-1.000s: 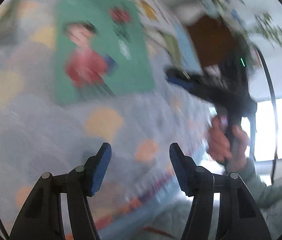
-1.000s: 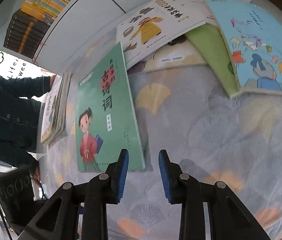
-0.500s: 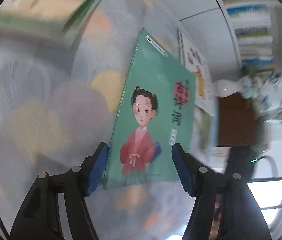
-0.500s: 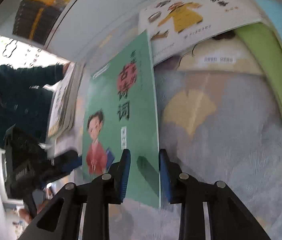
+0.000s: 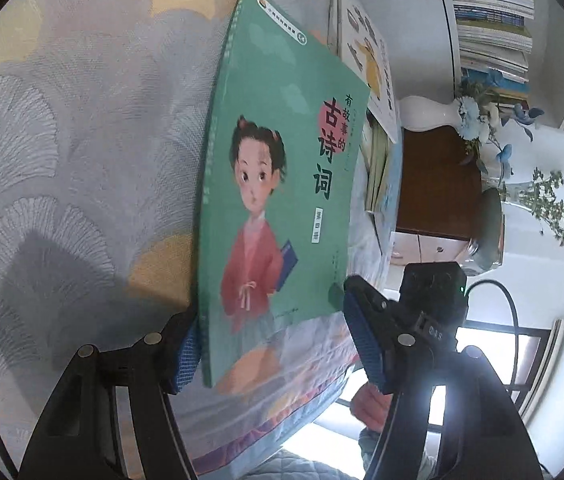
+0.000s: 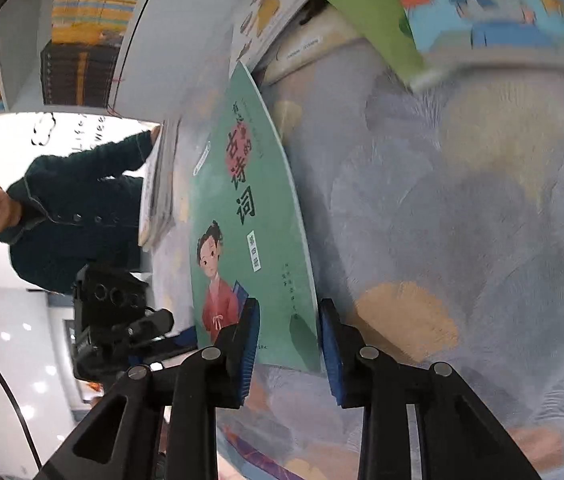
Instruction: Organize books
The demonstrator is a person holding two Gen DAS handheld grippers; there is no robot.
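A green book with a girl in a red robe on its cover lies on the patterned tablecloth. My left gripper is open, its fingers straddling the book's near corner, one pad against the spine edge. In the right wrist view the same green book has its near edge between my right gripper's open fingers. The right gripper also shows in the left wrist view, at the book's other near corner.
More books lie overlapped at the table's far side: a white one, a lime one and a blue one. A stack of books stands at the left, with a person behind it. A bookshelf and a vase stand beyond.
Both grippers have closed in on the green book from opposite sides. The left swung from a blurred view of the room to the book's corner; both stay open.
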